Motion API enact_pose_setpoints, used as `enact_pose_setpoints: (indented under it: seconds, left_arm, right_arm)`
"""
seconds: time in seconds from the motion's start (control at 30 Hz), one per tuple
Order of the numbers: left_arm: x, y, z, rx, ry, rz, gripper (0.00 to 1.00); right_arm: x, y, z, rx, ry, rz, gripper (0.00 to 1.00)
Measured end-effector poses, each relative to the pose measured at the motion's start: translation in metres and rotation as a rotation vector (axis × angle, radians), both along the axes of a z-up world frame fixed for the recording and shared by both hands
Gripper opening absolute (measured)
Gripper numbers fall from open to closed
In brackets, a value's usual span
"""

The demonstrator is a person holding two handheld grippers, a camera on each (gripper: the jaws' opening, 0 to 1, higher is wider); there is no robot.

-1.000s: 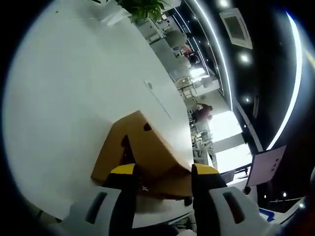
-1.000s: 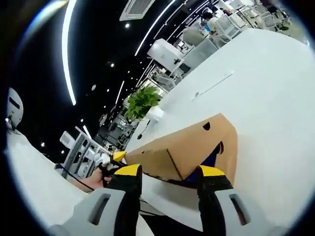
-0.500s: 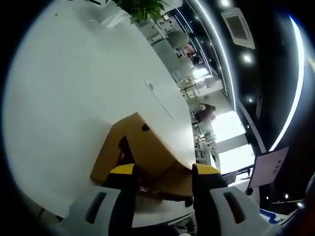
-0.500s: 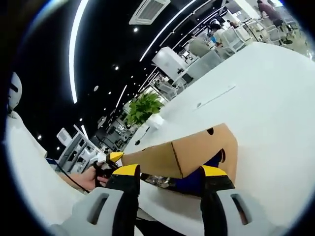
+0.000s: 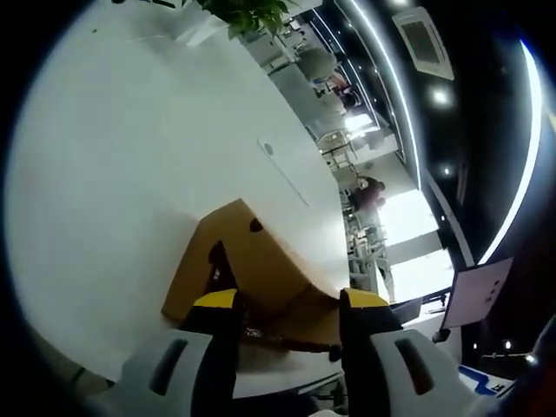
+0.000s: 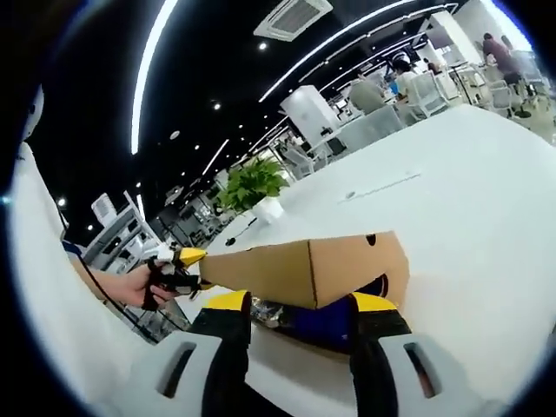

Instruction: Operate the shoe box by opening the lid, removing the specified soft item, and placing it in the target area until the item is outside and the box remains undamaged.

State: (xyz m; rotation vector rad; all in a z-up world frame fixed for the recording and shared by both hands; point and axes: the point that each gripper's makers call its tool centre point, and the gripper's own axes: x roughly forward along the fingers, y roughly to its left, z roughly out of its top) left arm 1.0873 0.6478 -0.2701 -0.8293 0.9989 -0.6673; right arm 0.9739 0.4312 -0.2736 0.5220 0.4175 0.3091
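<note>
Pretty dim room, bright ceiling light strips and blown-out windows; the white table glares, and fisheye warping bends everything near the edges.

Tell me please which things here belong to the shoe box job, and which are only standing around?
Belong to the job:
- shoe box, lid raised
- blue soft item inside the box
- left gripper, at the lid's end
- right gripper, jaws apart before the box
- white table under the box

Only standing around:
- potted plant
- chairs behind the table
</note>
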Motion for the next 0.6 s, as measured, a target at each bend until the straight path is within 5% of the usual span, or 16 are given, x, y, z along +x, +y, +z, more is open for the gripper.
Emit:
enact_pose_setpoints:
  seconds: [0.43, 0.53, 0.6]
  left_arm:
    - [0.000, -0.002, 0.003, 0.014, 0.027, 0.019, 0.46]
    - [0.002, -0.003, 0.006, 0.003, 0.035, 0.037, 0.45]
    - [0.004, -0.003, 0.005, 0.014, 0.032, 0.033, 0.45]
  right_arm:
    - [-0.002, -0.009, 0.005, -0.002, -0.022, -0.144, 0.32]
    - [-0.008, -0.008, 0.008, -0.145, -0.074, -0.126, 0.25]
    - [-0.014, -0.005, 0.005, -0.174, -0.071, -0.113, 0.22]
